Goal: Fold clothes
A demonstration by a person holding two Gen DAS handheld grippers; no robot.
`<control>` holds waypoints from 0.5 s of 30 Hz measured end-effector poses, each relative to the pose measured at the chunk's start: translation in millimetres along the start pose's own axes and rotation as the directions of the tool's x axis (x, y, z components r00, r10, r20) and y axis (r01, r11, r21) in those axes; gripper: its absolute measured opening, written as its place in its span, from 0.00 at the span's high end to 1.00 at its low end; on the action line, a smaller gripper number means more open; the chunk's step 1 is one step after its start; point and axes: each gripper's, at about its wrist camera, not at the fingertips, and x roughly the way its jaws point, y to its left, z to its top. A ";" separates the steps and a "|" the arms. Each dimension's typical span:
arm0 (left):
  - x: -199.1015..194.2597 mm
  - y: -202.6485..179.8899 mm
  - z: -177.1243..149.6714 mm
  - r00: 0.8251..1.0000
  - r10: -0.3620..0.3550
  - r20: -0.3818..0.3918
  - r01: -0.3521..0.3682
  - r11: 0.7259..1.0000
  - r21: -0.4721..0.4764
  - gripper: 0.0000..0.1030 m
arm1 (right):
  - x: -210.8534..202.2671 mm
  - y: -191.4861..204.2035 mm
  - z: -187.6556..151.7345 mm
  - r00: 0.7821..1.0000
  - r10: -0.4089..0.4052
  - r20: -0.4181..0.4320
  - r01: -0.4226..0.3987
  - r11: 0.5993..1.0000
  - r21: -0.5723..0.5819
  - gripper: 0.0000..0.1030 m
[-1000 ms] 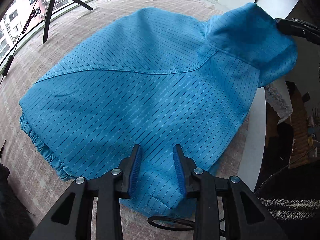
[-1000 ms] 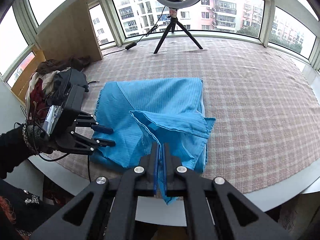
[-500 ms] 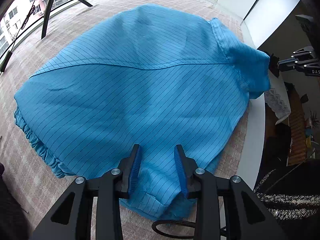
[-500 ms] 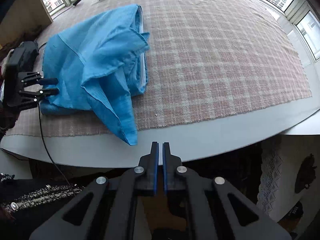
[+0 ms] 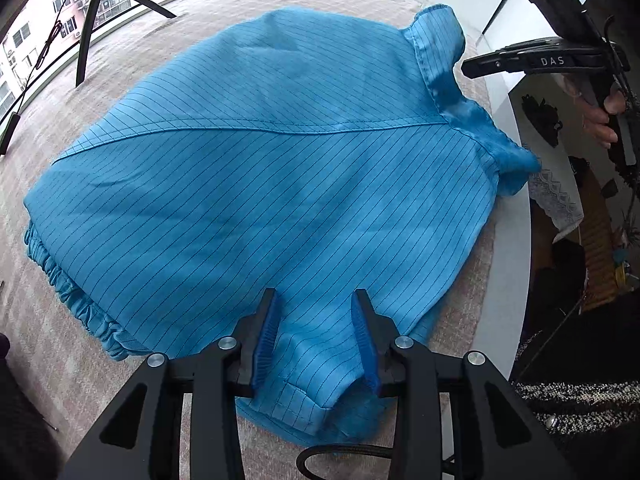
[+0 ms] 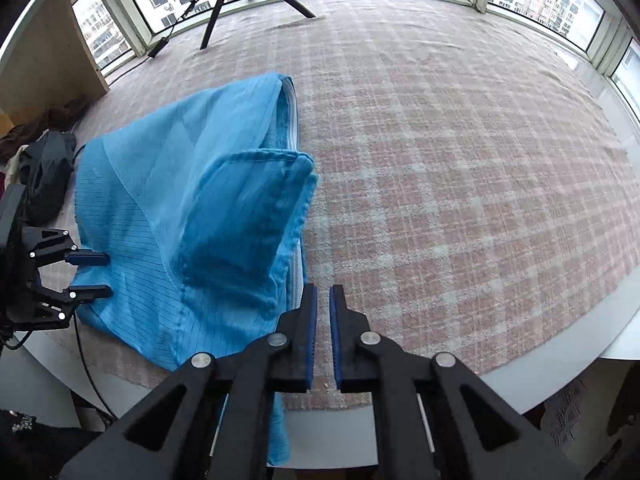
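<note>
A blue pinstriped garment (image 5: 280, 180) lies on the checked tablecloth (image 6: 460, 160), with one flap folded over its top (image 6: 240, 208). My left gripper (image 5: 314, 320) points down at the near hem. Its jaws are opening slowly, and a bunch of the blue cloth still fills the gap between the pads. From the right wrist, that gripper (image 6: 100, 275) sits at the garment's left corner. My right gripper (image 6: 324, 320) hovers just right of the garment's zipped edge; its jaws are opening a slit with nothing between them. The left wrist view shows it (image 5: 466, 70) beside the collar.
A black tripod (image 6: 240, 0) stands at the back near the windows. Dark clothes (image 6: 48, 160) are piled at the left end. The white table edge (image 5: 516, 240) runs close along the garment. A person's hand (image 5: 600, 116) holds the right gripper.
My right gripper let go of the blue flap, swung away past the table edge, then came down beside the garment. The flap now lies folded on the garment. The left gripper stayed put.
</note>
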 end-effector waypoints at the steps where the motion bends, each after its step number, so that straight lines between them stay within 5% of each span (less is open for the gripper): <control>1: 0.6 0.0 1.1 1.000 -0.001 -0.001 0.001 1.000 -0.004 0.66 | -7.8 8.0 6.8 0.996 0.086 0.026 -0.086 0.996 0.008 0.92; 6: -3.4 0.6 -4.3 1.000 -0.002 0.005 0.002 1.000 -0.030 0.66 | 9.7 72.1 45.7 0.991 0.115 0.072 -0.099 0.977 -0.188 0.91; 8: -2.5 2.6 -4.3 1.000 0.003 0.015 -0.002 1.000 -0.031 0.66 | 35.2 78.5 51.0 0.998 0.046 0.039 -0.034 0.967 -0.254 0.89; 11: -7.4 6.0 -9.3 0.999 -0.036 0.015 0.037 0.997 -0.073 0.66 | 92.1 42.3 41.7 0.991 -0.108 -0.082 0.082 0.959 -0.272 0.88; 12: -13.0 9.6 -11.2 0.998 -0.060 0.014 0.061 0.992 -0.107 0.66 | 98.6 29.8 39.8 0.990 -0.078 -0.121 0.048 0.972 -0.232 0.88; 15: -49.8 29.3 -17.9 0.994 -0.059 0.092 0.078 0.973 -0.215 0.66 | 73.2 30.8 45.5 0.995 -0.070 -0.066 0.053 0.972 -0.229 0.88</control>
